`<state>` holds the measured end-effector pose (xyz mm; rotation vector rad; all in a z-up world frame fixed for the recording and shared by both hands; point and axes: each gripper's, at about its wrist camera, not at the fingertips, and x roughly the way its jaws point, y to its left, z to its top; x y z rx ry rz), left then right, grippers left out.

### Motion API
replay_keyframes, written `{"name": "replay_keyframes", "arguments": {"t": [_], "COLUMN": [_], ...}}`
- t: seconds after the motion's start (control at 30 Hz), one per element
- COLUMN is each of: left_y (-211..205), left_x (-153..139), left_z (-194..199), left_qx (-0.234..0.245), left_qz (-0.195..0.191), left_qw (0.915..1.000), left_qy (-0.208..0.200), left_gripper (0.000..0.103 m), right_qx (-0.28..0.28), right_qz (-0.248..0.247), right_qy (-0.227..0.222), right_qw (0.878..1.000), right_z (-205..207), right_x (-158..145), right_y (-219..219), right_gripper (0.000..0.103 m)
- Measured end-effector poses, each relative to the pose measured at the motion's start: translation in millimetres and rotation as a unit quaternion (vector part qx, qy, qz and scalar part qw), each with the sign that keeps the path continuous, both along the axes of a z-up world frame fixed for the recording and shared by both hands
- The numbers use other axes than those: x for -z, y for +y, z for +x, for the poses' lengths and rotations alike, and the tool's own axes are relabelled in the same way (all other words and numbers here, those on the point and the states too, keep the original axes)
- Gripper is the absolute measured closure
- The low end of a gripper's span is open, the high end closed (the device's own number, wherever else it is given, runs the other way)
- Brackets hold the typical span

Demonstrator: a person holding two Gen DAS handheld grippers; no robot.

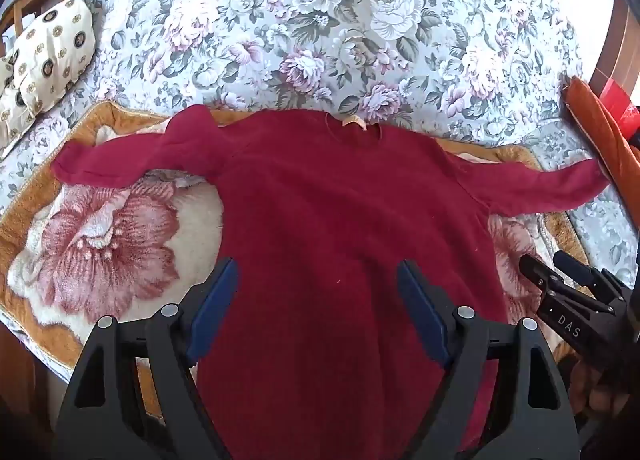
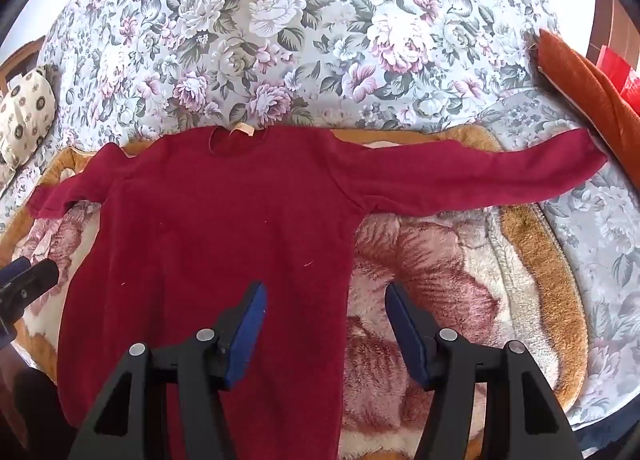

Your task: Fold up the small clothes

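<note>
Folding has not begun: the red sweater lies flat on the plush floral blanket, both sleeves outstretched. Left gripper and right gripper hover near its hem, jaws spread, holding nothing.

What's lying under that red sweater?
The red sweater lies on a fleecy blanket with big pink flowers and a tan border, spread over a floral bedcover. The blanket's middle is hidden beneath the sweater.
</note>
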<state>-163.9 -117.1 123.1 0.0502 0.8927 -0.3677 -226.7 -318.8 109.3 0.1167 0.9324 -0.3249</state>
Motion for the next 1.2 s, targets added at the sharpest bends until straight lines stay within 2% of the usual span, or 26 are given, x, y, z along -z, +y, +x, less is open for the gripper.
{"name": "replay_keyframes", "arguments": {"t": [0.13, 0.27, 0.47, 0.93, 1.2], "left_y": [-21.9, -27.1, -18.6, -4.3, -0.6], "left_x": [-11.6, -12.0, 0.4, 11.7, 19.3], "left_z": [-2.8, -4.4, -1.0, 11.8, 21.6], "left_qx": [0.016, 0.02, 0.01, -0.02, -0.028], "left_qz": [-0.004, -0.003, 0.021, 0.031, 0.034], "left_qw": [0.9998, 0.9997, 0.9996, 0.9993, 0.999], "left_qy": [-0.014, -0.017, -0.015, -0.009, -0.001], "left_gripper": [0.021, 0.021, 0.021, 0.021, 0.021], "right_qx": [0.018, 0.03, 0.03, 0.015, 0.003], "right_qz": [0.004, 0.008, 0.015, 0.057, 0.05], "right_qy": [-0.006, -0.009, -0.013, 0.003, 0.013], "right_qw": [1.0, 0.999, 0.999, 0.998, 0.999], "right_z": [-6.6, -10.5, -8.8, 9.1, 22.7], "right_x": [-15.1, -13.1, -4.4, 6.5, 11.3], "right_y": [-13.5, -23.6, -24.0, -9.2, 0.8], "right_gripper": [0.044, 0.044, 0.044, 0.044, 0.044]}}
